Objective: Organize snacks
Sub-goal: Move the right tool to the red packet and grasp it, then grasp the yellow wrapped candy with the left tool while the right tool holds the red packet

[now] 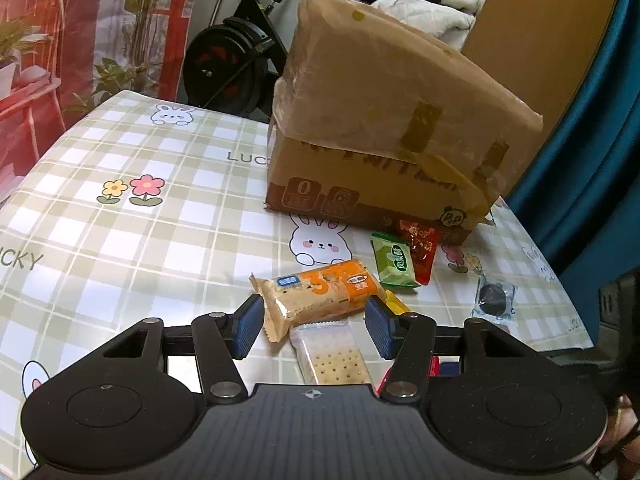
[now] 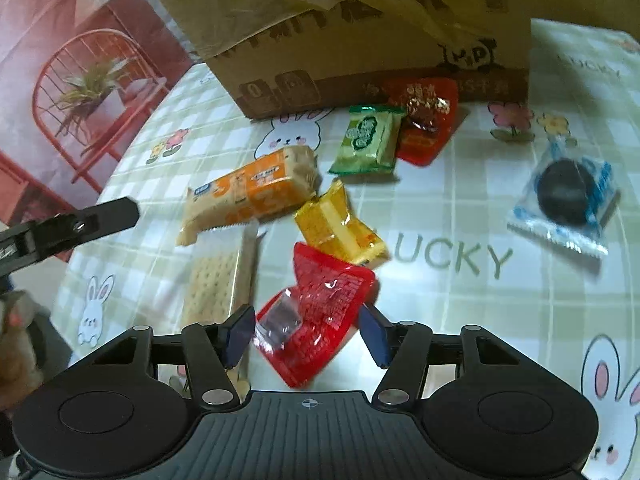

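Note:
Several snack packets lie on the checked tablecloth in front of a cardboard box (image 1: 384, 152). My left gripper (image 1: 316, 326) is open, its blue pads on either side of an orange biscuit pack (image 1: 320, 292) and over a clear cracker pack (image 1: 332, 356). My right gripper (image 2: 306, 334) is open around a red packet (image 2: 320, 320). A yellow packet (image 2: 340, 228), a green packet (image 2: 368, 140), a second red packet (image 2: 428, 120) and a clear blue pack with a dark cookie (image 2: 564, 196) lie further out. The orange pack (image 2: 252, 192) and the cracker pack (image 2: 212, 288) also show in the right wrist view.
The box (image 2: 360, 32) has loose taped flaps on top and stands at the far side of the table. An exercise bike (image 1: 232, 60) stands behind the table. A blue curtain (image 1: 592, 140) hangs at the right. The left gripper's finger (image 2: 100, 216) shows in the right wrist view.

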The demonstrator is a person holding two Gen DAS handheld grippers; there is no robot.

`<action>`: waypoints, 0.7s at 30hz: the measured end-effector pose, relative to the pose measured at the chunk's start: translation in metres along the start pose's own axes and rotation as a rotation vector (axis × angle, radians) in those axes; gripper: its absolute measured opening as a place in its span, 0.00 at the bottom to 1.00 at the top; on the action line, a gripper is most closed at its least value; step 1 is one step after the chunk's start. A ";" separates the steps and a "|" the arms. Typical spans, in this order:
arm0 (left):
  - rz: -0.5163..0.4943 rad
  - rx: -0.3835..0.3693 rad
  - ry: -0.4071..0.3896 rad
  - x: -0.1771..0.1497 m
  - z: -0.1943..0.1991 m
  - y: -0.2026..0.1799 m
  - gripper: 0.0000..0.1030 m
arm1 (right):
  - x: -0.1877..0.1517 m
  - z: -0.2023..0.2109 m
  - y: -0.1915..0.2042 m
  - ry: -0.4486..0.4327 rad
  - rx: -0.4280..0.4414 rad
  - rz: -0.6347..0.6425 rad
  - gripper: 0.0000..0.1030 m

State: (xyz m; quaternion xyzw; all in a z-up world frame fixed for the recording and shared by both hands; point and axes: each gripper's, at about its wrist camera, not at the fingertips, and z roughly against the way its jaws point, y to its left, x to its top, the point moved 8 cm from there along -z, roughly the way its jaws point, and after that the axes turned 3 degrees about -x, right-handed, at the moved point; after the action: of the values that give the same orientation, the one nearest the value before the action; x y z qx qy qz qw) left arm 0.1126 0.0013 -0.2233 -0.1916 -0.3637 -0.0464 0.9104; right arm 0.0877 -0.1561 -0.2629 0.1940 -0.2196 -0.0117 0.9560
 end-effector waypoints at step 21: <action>0.002 0.009 0.027 -0.006 -0.004 0.006 0.55 | 0.001 -0.010 0.007 -0.110 -0.120 0.208 0.36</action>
State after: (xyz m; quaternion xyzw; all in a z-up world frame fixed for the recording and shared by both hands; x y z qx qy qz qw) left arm 0.1121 0.0047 -0.2313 -0.1873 -0.3513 -0.0466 0.9162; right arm 0.0928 -0.1460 -0.2680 0.1115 -0.2895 0.0637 0.9485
